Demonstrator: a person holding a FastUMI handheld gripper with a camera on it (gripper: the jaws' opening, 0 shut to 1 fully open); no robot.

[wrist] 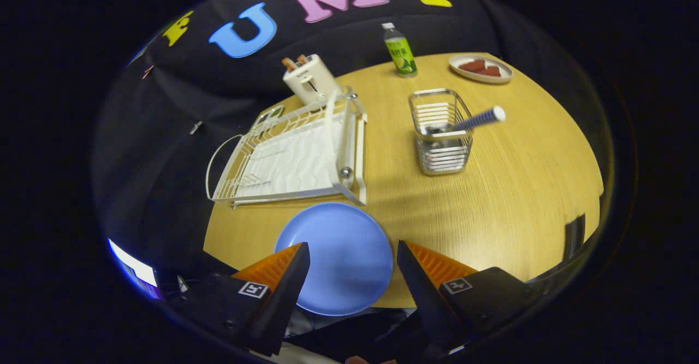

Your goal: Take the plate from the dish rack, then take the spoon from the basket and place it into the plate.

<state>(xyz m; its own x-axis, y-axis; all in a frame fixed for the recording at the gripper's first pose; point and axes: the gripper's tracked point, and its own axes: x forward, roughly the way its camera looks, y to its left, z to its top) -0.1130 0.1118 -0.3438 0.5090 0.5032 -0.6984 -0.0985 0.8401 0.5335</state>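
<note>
With the gripper (352, 257) spread wide and empty above the blue plate (334, 257), which lies at the desk's (519, 189) near edge overhanging it slightly, reaching for the spoon (480, 118) leaning in the wire basket (441, 135) risks tipping that light basket.

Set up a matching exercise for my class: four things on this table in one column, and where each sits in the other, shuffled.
Things:
1. plate
2. spoon
3. toaster
4. bottle

Places:
A. beyond the dish rack
B. between the open gripper fingers, on the table
C. standing in the wire basket
D. far side, beside the dish of red pieces

Pairs: 1-B, 2-C, 3-A, 4-D
</note>
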